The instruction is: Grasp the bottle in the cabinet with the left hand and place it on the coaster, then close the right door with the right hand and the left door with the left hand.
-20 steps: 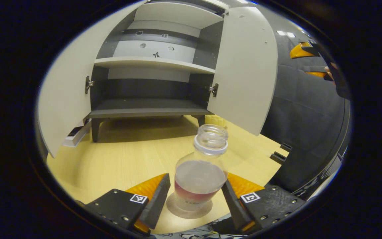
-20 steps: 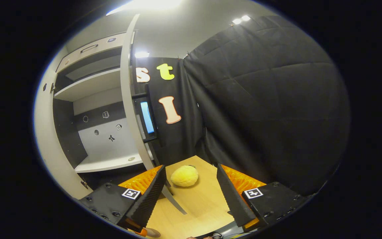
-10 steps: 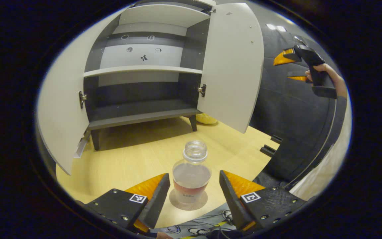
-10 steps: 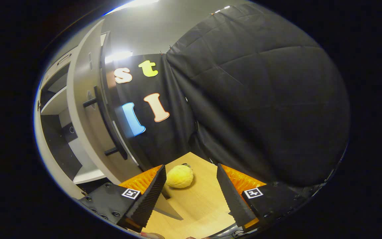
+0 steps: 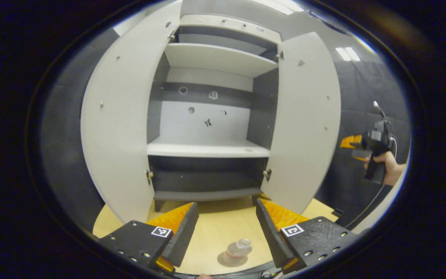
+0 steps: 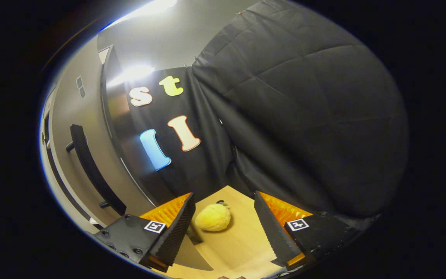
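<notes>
The clear bottle [image 5: 238, 248] with reddish liquid stands upright on the round coaster [image 5: 229, 259] on the wooden table, far below my left gripper [image 5: 227, 226], which is open and holds nothing. Ahead stands the cabinet [image 5: 209, 116], its left door [image 5: 126, 128] and right door [image 5: 304, 124] both swung open. Beyond the right door's edge, a hand holds the right gripper [image 5: 356, 149]. In the right gripper view, my right gripper [image 6: 223, 224] is open and empty, behind the right door's outer face [image 6: 78, 155], with the door's dark bar handle [image 6: 91, 170] to its left.
A yellow lemon-like fruit [image 6: 213, 217] lies on the table [image 6: 242, 248] behind the right door, between my right fingers in view. Black cloth wall [image 6: 304, 128] closes the right side and back. The cabinet shelves [image 5: 207, 149] look bare.
My left gripper has risen and pulled back from the bottle, which stays on the coaster. The right gripper has moved further behind the right door, so the door's outer face and handle now show.
</notes>
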### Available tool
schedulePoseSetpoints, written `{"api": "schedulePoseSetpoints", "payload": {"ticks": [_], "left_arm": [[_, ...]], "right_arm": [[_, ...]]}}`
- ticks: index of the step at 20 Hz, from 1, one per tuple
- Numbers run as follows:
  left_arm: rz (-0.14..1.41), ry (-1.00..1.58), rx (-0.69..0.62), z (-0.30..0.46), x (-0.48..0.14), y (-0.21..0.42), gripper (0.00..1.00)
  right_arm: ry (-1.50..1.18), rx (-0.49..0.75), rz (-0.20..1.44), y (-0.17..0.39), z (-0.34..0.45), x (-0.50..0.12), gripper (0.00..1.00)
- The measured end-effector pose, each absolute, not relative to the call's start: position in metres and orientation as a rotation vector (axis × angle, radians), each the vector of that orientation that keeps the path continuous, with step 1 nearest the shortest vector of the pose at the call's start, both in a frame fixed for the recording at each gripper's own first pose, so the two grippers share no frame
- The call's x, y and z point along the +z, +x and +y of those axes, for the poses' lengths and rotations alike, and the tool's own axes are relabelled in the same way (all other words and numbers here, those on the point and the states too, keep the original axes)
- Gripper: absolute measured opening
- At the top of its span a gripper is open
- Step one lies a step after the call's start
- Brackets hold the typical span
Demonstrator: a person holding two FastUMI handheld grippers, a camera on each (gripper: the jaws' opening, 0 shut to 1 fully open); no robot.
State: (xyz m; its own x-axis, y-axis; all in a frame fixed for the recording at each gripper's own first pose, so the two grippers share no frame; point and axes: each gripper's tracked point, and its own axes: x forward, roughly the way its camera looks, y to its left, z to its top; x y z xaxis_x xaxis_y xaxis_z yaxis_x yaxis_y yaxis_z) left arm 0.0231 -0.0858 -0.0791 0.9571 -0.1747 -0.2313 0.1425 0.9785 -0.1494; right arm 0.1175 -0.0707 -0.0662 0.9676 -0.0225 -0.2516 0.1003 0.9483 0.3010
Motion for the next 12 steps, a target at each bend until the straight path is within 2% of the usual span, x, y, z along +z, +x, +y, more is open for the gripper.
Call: {"api": "schedulePoseSetpoints", "payload": {"ticks": [2,3,8,12], "left_arm": [[0.171,-0.161,-0.079,-0.069,-0.047,0.045,0.90],[0.138,-0.172,-0.044,-0.062,-0.032,0.055,0.87],[-0.001,-0.177,0.134,-0.020,0.036,0.081,0.87],[-0.011,-0.112,0.246,0.000,0.061,0.075,0.87]], "right_arm": [[0.295,-0.034,0.233,0.127,-0.072,-0.061,0.98],[0.287,-0.018,0.221,0.131,-0.072,-0.056,0.98],[0.206,0.135,0.149,0.142,-0.046,-0.023,0.98],[0.157,0.262,0.119,0.148,-0.028,0.001,0.97]]}}
